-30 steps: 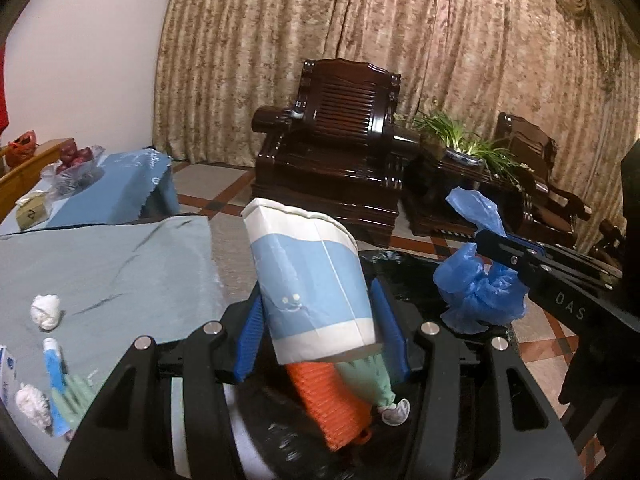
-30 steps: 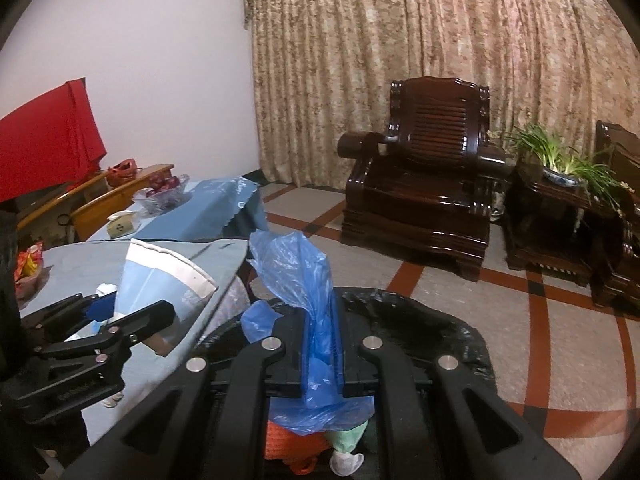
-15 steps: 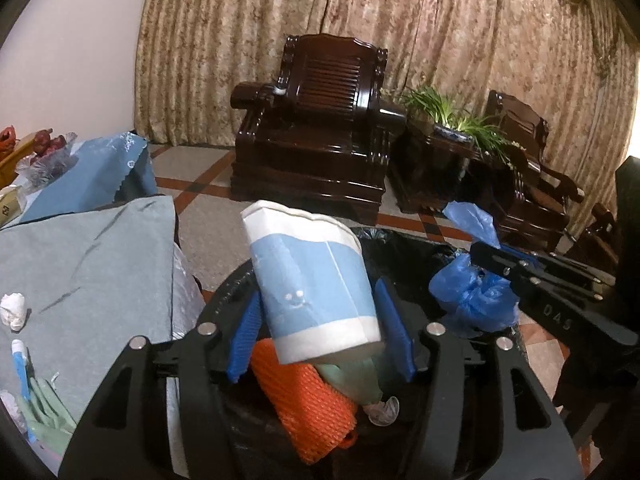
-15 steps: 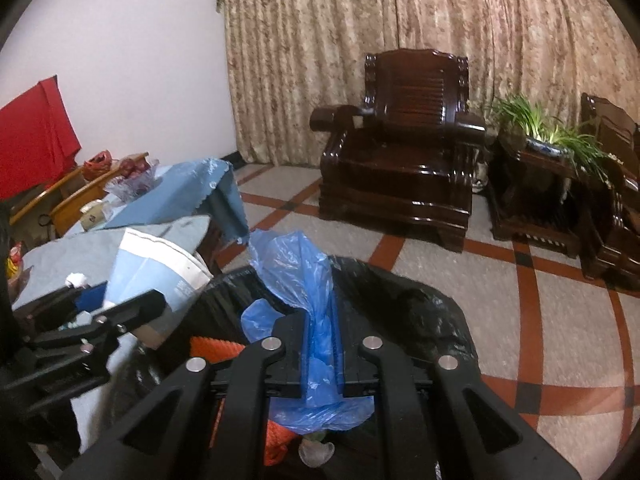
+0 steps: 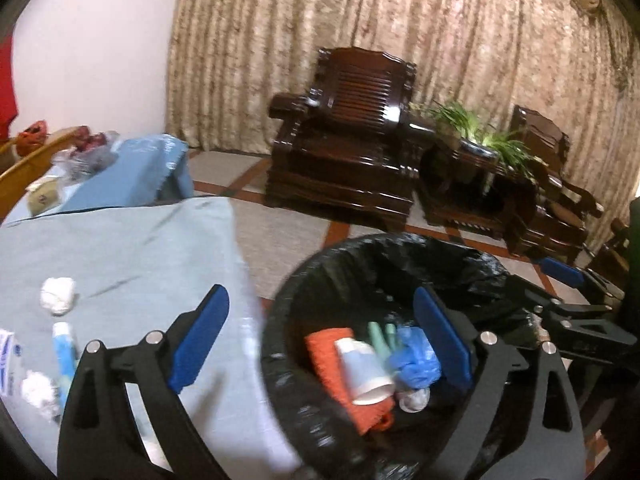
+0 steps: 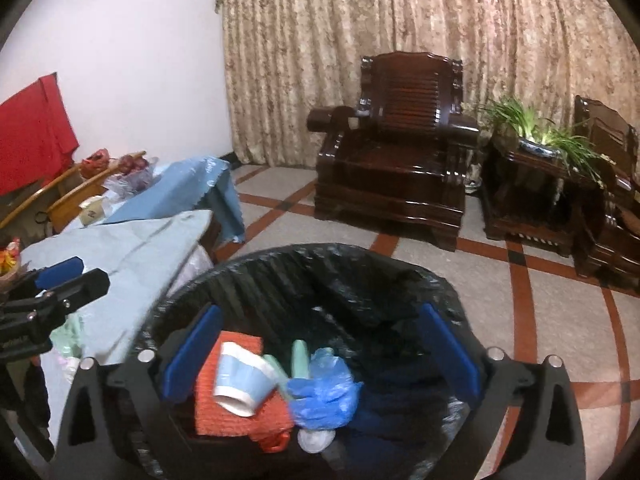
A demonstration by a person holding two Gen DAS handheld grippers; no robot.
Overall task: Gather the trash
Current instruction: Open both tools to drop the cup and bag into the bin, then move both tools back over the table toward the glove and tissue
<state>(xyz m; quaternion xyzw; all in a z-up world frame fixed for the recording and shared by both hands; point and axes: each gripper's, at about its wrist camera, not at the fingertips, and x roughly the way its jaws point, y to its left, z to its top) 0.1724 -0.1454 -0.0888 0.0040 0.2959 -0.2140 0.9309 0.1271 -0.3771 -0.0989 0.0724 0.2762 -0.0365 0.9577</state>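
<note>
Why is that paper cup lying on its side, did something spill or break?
Nothing looks spilled or broken. The blue-and-white paper cup lies tipped over on an orange mesh item inside the black-lined trash bin, beside a crumpled blue plastic bag. That is where trash belongs. White crumpled paper wads are on the grey tablecloth.

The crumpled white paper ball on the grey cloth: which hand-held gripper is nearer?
Left. The left hand-held gripper, opening and empty, straddles the cloth edge beside the paper ball; the right hand-held gripper is over the bin.

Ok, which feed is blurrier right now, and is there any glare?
Left wrist view: motion-smeared, worst on the tissues and table. Right wrist view: sharper; paper cup reads clearly. Both: glare on the armchair, curved fisheye edges.
</note>
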